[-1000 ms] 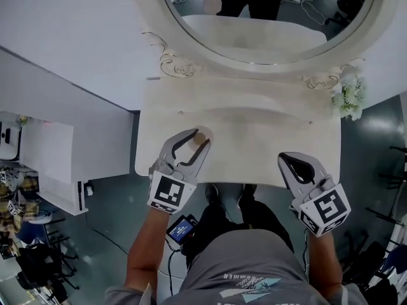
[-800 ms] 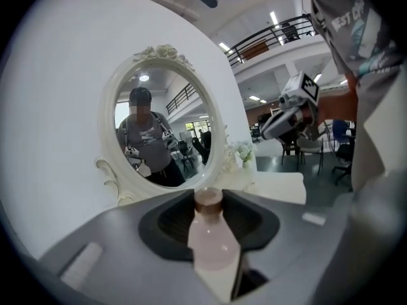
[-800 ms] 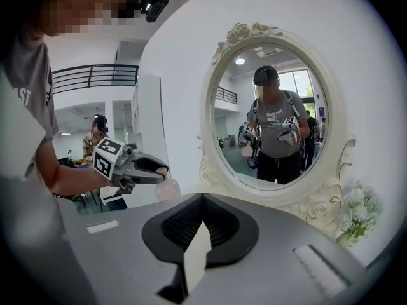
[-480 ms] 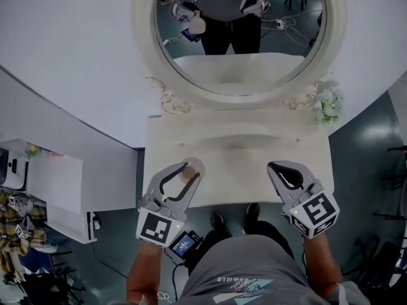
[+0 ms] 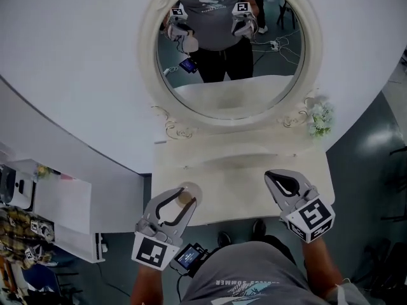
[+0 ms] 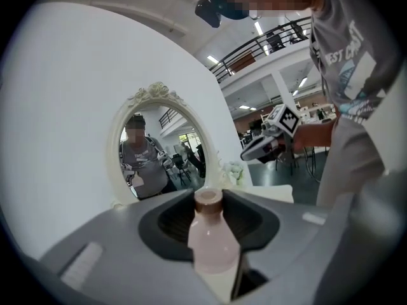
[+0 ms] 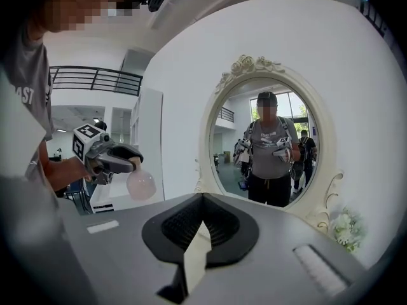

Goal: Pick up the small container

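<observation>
container (image 6: 213, 246) | left gripper (image 5: 188, 192) pinches its neck, body hanging below, clear of table (image 5: 241, 189) | right gripper (image 5: 272, 176) pressed together, empty, well apart

Left gripper (image 5: 186, 196), gripping the small pale-pink plastic bottle with a brown cap (image 6: 213, 246), is drawn back from mid-tabletop to the front edge of the cream vanity table (image 5: 245, 170). The round white-framed mirror (image 5: 229, 49) now reflects the person's torso.

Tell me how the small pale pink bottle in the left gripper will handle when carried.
The small pale pink round-bellied bottle is held near its neck by the left gripper, so it may pivot. Its glossy surface looks slippery. The rounded belly would probably roll if laid down.
</observation>
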Tool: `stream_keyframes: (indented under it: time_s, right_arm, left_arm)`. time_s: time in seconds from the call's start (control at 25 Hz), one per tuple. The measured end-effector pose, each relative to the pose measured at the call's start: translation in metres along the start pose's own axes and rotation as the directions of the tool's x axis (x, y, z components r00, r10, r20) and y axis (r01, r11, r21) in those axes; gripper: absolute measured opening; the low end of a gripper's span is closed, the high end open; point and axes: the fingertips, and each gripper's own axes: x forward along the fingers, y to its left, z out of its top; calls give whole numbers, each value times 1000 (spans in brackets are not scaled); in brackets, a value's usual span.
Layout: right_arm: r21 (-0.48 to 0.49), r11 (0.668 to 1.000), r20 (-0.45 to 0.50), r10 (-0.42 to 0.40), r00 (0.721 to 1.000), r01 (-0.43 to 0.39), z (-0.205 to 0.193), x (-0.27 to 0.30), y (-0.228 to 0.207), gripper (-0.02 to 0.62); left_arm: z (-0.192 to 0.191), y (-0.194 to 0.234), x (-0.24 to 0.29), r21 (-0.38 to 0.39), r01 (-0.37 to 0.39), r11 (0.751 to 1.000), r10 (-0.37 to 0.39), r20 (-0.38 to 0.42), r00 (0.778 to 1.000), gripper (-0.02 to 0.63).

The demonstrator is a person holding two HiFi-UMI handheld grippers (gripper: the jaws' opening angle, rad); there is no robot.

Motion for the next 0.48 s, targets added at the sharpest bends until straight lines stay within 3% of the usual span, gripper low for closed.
stream_keyframes:
  time_s: [0.2,0.48]
  right_arm:
    - [-23,1000,19,-4,1000,4,8,2,2,2]
    - [-56,998,27,-2,1000,3,12,5,4,2]
  left_arm:
    - [16,5,-11,59,3,998,-4,24,1000,135]
    - [16,9,-17,55,-19,998,17,31,999,135]
